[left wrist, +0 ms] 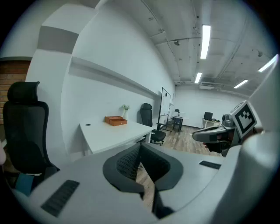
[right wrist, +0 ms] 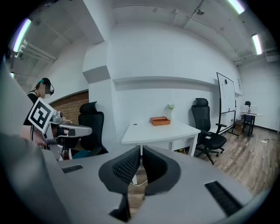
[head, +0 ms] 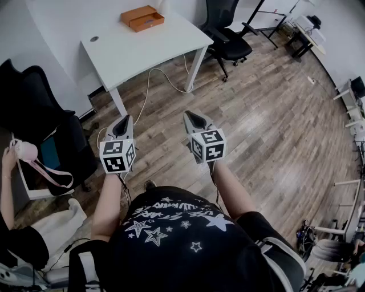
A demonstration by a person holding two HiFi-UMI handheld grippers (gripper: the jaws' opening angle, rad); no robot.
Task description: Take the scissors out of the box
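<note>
An orange box lies closed at the far side of a white table; it also shows as a small orange box in the left gripper view and as the orange box in the right gripper view. No scissors are visible. My left gripper and right gripper are held side by side over the wooden floor, well short of the table. Both are shut with nothing between the jaws. The left gripper and right gripper point toward the table.
Black office chairs stand at the table's left and right. A white cable trails on the floor under the table. A seated person is at the left with a pink object. More desks stand far right.
</note>
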